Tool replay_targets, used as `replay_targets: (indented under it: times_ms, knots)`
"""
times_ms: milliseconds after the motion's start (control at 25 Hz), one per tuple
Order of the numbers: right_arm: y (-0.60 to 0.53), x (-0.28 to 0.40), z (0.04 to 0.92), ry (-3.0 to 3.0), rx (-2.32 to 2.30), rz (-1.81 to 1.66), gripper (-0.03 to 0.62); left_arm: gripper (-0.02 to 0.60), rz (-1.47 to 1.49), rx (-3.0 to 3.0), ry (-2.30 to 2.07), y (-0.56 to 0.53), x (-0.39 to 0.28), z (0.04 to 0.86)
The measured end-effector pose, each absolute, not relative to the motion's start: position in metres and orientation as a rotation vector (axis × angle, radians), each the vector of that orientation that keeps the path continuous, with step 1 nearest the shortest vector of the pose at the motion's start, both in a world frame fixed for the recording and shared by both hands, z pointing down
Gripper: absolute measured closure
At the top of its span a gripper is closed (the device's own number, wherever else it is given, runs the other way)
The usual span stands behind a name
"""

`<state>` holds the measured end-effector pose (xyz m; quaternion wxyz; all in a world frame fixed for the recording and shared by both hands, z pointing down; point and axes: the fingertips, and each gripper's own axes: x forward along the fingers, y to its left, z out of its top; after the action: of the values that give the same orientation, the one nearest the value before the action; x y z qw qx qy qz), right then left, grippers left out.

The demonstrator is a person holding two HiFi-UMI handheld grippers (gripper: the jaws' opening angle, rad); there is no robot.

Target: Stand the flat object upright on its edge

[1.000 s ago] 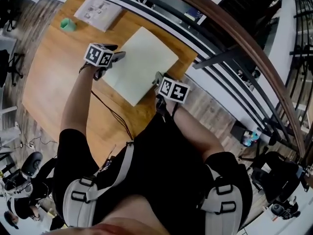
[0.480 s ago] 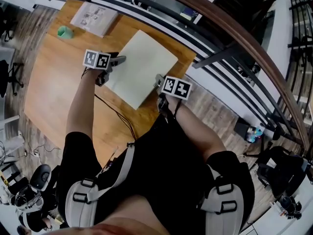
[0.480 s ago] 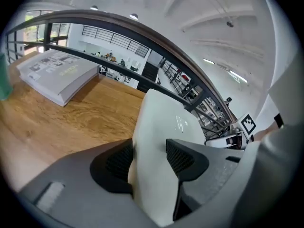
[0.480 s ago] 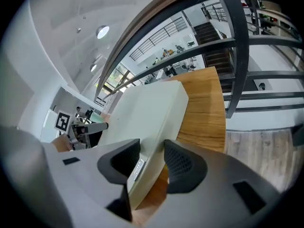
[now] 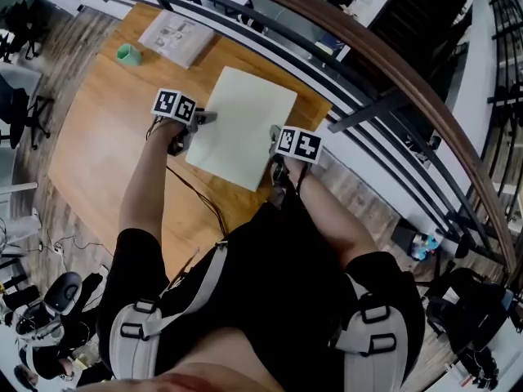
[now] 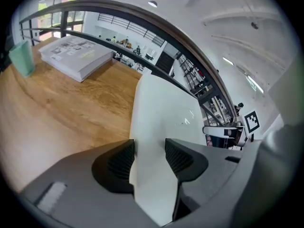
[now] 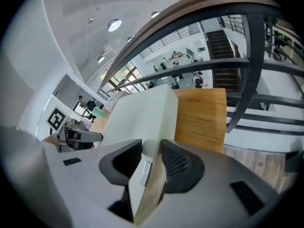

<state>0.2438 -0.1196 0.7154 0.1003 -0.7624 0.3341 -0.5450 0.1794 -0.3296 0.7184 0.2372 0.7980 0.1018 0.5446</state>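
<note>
**A:** Grippers nearest us. The left gripper [image 5: 200, 121] is at the left edge of the pale panel [image 5: 245, 125], and the right gripper [image 5: 275, 133] is at its near right corner.

**B:** The head view gives little of the jaws, though.

**A:** The left gripper view does: the jaws are closing, the panel's edge fills the gap, and there's a ribbed pad on each face. The right gripper view shows the same, jaws closing with the thick edge pinched between the pads. Each of those views also catches the other gripper's marker cube across the panel.

**B:** And the panel itself?

**A:** It's lying face up on the wooden table [image 5: 106, 137], not on edge. Only the head view shows its whole outline.

**B:** Farther out?

**A:** A book [image 5: 176, 35] and a green cup [image 5: 127, 53] sit by the table's far left corner, well apart from the panel. The left gripper view has both. Past the table there's the curved railing [image 5: 368, 55].
</note>
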Motion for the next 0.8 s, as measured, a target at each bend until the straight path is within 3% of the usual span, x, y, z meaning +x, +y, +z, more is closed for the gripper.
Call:
replay_targets:
  times_ms: [400, 800]
  knots:
    - [-0.170, 0.265, 0.651, 1.435, -2.257, -1.464, 0.459, 0.380, 1.256, 2.370, 0.082, -0.353, 0.140, 0.635]
    - [-0.277, 0.242, 0.550, 2.054, -2.257, -0.973, 0.457, 0.397, 0.921, 2.515, -0.297, -0.395, 0.054, 0.560]
